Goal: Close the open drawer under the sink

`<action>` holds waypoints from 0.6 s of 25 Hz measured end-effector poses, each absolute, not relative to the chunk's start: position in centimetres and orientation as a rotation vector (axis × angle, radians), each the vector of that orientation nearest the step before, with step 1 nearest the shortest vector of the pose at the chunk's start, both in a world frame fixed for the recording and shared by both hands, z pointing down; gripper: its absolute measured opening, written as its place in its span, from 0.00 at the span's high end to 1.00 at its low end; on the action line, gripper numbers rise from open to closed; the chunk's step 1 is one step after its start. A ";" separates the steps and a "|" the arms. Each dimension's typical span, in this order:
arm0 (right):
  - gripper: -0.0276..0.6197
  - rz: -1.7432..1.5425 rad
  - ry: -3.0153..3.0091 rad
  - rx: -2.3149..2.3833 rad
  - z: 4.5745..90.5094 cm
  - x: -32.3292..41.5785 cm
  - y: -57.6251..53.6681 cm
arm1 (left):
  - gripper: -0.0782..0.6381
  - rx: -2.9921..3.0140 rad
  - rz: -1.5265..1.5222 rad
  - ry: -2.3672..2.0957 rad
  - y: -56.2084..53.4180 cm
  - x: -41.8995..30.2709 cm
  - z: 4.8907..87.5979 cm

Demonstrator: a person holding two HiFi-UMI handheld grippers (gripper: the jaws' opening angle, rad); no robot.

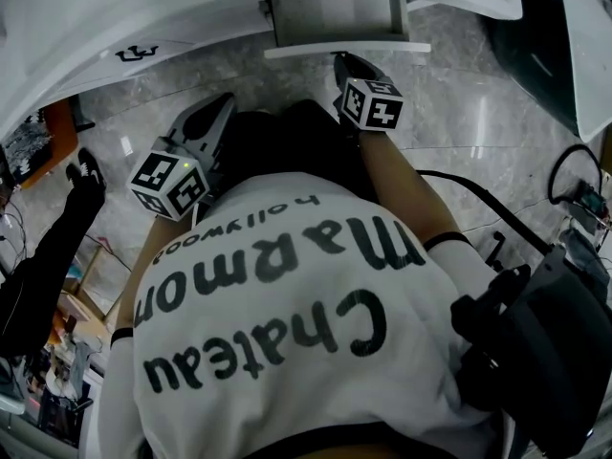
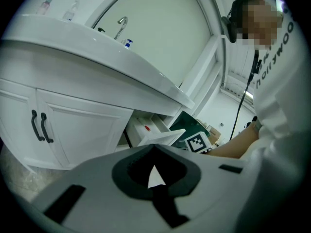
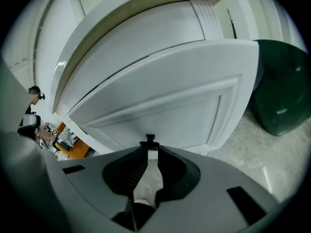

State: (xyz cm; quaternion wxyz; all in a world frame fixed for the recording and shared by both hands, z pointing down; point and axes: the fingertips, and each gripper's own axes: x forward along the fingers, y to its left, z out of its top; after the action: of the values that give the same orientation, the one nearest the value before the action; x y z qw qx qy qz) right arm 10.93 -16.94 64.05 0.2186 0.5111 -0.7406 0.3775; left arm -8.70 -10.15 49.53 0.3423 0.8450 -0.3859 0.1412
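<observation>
The open drawer [image 1: 335, 50] sticks out from under the white sink counter [image 1: 143, 8] at the top middle of the head view. My right gripper [image 1: 341, 61] points at its front panel. In the right gripper view that white panel [image 3: 170, 101] fills the frame, and its small black handle [image 3: 149, 140] sits just past the tips of my right gripper [image 3: 149, 152], whose jaws stand a narrow gap apart. My left gripper [image 1: 222, 103] hangs back to the left, shut with nothing in it [image 2: 154, 148]. From there the drawer [image 2: 155, 135] shows pulled out.
Two white cabinet doors with black handles [image 2: 41, 126] stand left of the drawer, under a faucet [image 2: 121, 25]. A dark green bin [image 3: 282, 96] sits right of the drawer on the marble floor. Another person's legs [image 1: 48, 247] are at the far left. Cables [image 1: 478, 199] trail on the right.
</observation>
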 end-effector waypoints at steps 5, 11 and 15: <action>0.85 1.067 -2.056 1.442 63.9 11.0 -18.0 | 0.88 2.189 0.357 -1.038 -10.4 -9.1 49.3; 0.85 1.053 -2.075 1.444 63.7 10.7 -19.1 | 0.88 2.165 0.335 -1.083 -10.5 -10.0 49.7; 0.85 1.042 -2.079 1.441 63.7 10.7 -19.1 | 0.88 2.164 0.326 -1.090 -10.6 -10.0 49.9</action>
State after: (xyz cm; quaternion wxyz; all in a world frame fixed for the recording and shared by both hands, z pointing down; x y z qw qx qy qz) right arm 10.68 -19.14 63.70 0.2013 0.5160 -0.7443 0.3731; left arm -9.98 -10.55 49.87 0.3414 0.8319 -0.4191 0.1253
